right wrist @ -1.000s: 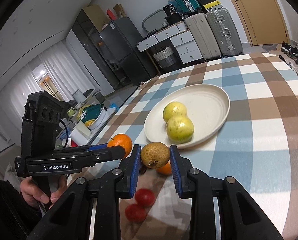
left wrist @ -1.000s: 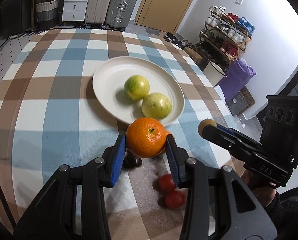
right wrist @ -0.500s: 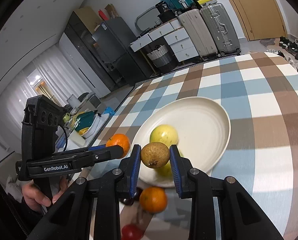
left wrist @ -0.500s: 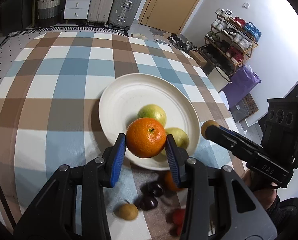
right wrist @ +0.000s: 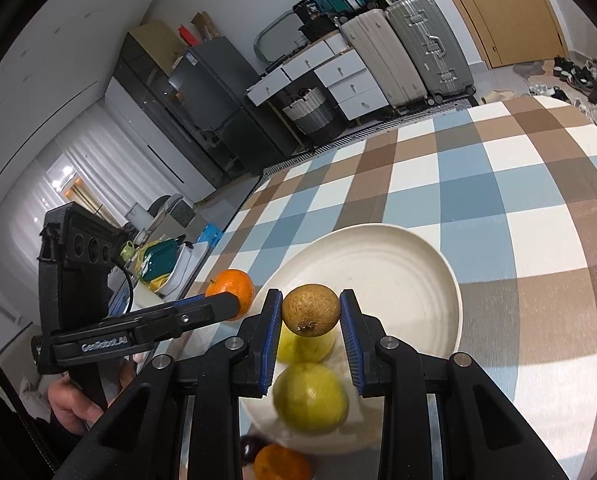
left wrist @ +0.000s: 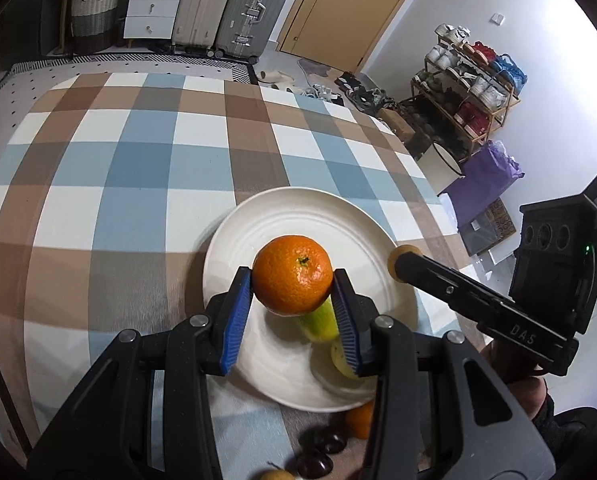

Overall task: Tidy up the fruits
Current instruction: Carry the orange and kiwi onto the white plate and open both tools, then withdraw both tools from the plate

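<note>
My left gripper (left wrist: 292,312) is shut on an orange (left wrist: 292,281) and holds it above the white plate (left wrist: 282,228). My right gripper (right wrist: 310,322) is shut on a small brown fruit (right wrist: 311,310) and holds it above the same plate (right wrist: 402,264). Two yellow-green fruits (right wrist: 309,397) lie on the near part of the plate, partly hidden by the fingers. In the left wrist view the right gripper (left wrist: 402,262) comes in from the right. In the right wrist view the left gripper's orange (right wrist: 231,289) shows at the left.
The plate rests on a checked tablecloth (left wrist: 138,160). Near the plate's front edge lie another orange (right wrist: 280,464), dark round fruits (left wrist: 318,452) and a small brown fruit (left wrist: 276,475). The table's edge (right wrist: 234,216) runs along the left in the right wrist view.
Both grippers have moved forward with their fruits and are now over the plate. The loose fruits on the cloth have slid toward the bottom of both views.
</note>
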Tool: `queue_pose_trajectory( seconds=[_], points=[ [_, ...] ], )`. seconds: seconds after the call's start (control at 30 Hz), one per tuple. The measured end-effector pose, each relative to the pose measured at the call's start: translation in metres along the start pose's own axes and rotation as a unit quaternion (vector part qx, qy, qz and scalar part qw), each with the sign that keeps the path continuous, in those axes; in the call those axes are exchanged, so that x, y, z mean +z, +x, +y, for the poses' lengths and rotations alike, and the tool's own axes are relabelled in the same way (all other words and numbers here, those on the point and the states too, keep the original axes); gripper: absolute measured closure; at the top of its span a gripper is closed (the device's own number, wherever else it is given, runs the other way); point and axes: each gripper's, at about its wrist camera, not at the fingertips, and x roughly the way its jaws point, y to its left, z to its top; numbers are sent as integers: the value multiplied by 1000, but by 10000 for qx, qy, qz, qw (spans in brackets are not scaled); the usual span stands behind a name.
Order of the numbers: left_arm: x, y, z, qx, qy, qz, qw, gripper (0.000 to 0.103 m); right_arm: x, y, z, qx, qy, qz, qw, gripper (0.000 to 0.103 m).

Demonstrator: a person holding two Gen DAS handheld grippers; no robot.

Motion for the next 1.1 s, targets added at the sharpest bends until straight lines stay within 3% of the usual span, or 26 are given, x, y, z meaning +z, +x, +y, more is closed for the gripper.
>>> queue_pose_trajectory(
  seconds=[0.67, 0.73, 0.8, 1.1],
  points=[
    [4, 38, 10, 16, -6, 318, 9995, 66, 3, 33, -12, -145, 213, 212, 9994, 73],
    [4, 38, 9, 1, 4, 340, 9994, 66, 4, 33, -11, -184, 189, 222, 9994, 68],
    [5, 38, 7, 5, 51, 349, 9994, 65, 4, 32, -9, -158, 185, 193, 9995, 55],
    [4, 20, 5, 73, 1, 226, 9997, 59, 6, 15, -9, -214, 235, -32, 9995, 54]
  ],
)
